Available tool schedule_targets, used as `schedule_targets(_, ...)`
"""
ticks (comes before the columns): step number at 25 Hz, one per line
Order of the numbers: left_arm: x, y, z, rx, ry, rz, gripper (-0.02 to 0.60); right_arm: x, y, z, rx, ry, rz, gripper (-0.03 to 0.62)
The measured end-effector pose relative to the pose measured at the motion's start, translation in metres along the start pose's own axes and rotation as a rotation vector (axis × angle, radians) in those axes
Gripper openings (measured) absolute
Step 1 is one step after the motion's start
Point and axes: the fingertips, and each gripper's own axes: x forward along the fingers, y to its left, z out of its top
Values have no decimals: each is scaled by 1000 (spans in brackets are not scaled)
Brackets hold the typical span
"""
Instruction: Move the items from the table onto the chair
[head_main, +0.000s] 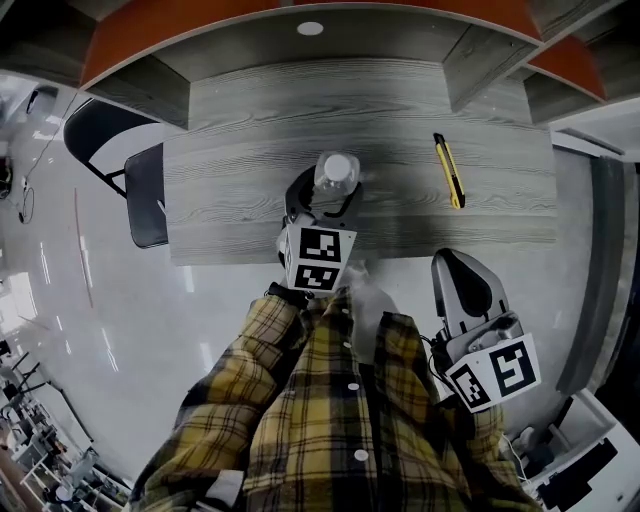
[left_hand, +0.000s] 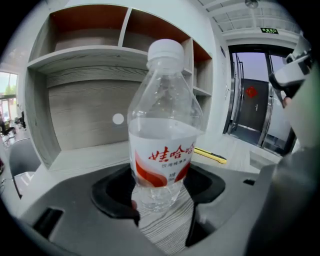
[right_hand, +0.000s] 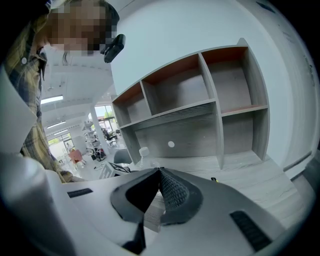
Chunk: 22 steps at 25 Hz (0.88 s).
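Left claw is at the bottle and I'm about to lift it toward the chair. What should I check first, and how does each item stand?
1. Pads of the left claw on the water bottle: ok, they appear to touch both sides.
2. Bottle upright, cap on: ok.
3. Bottle off the table: not ok, it stands on the wood.
4. Seat of the chair free: cannot tell, only part shows beside the table's left end.
5. Path free of the right claw: ok, shut, empty, held back.
6. Path free of the utility knife: ok, it lies on the table's right side.
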Motion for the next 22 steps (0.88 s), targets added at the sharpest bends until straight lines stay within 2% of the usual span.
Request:
schedule_targets(6, -25, 5, 20, -63, -52, 34, 296, 6, -4, 6, -25, -8, 61, 18)
schedule_targets(13, -74, 59, 41, -187, -138, 198, 296, 54, 27, 29, -135, -3, 261, 18)
schedule_targets(18, -126, 117, 37, -244, -170, 332, 296, 101, 85, 39, -183, 32, 396, 18)
schedule_targets(22, -173, 163, 18, -299, -181, 441, 296, 141, 147, 40, -241, 61, 514, 18)
